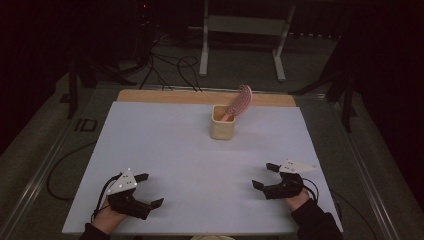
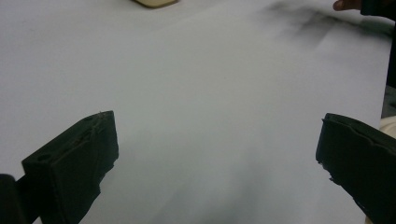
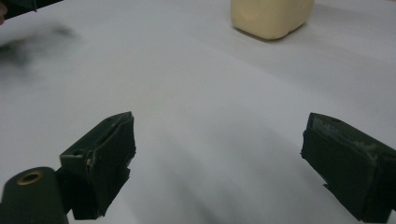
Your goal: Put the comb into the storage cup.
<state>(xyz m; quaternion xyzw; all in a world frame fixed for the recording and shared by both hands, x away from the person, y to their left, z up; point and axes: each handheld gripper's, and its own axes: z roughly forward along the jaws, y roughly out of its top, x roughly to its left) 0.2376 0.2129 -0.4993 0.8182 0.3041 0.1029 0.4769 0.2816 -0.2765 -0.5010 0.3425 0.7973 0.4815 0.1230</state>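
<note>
here, from the high view, a cream square cup point(image 1: 222, 128) stands toward the far middle of the white desk point(image 1: 165, 150), a pink hairbrush point(image 1: 241, 101) leaning out of it. the left gripper point(image 1: 149, 190) and right gripper point(image 1: 264, 176) rest at the near corners, well apart, jaws spread wide and empty. in the left gripper view, the jaws gape over bare desk. in the right gripper view, the jaws gape too, the cup point(image 3: 271, 16) ahead.
</note>
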